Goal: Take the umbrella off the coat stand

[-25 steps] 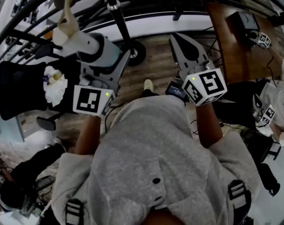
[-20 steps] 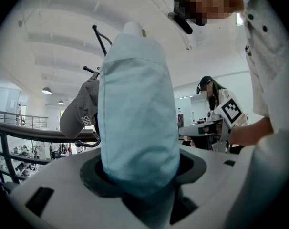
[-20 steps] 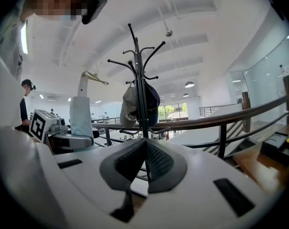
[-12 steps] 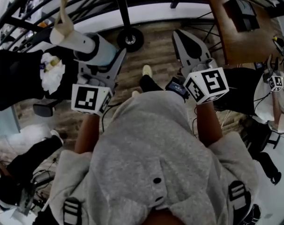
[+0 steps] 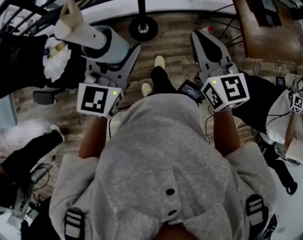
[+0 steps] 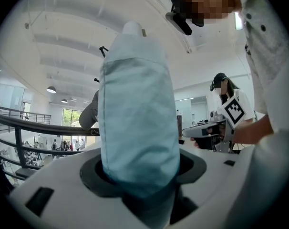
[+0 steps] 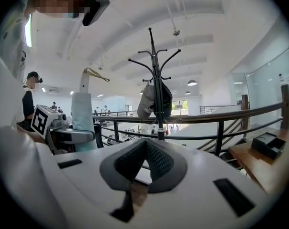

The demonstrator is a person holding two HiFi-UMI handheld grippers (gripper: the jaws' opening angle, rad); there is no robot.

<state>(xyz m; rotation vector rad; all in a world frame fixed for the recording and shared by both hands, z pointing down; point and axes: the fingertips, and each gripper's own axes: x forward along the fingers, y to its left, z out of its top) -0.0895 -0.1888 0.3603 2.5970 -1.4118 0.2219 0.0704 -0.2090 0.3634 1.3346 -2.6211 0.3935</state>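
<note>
1. You are clamping your left gripper [image 6: 140,178] on the folded pale-blue umbrella [image 6: 137,123], which is standing upright between the jaws.
2. You are holding your right gripper [image 7: 144,162] beside it, jaws together and empty.
3. The coat stand [image 7: 156,75] is standing well apart from the umbrella, by the black railing [image 7: 206,119], with a dark bag [image 7: 164,101] hanging on it.

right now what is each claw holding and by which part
The left claw grips the folded umbrella around its light blue fabric body, away from the white handle. The right claw is shut, empty.
</note>
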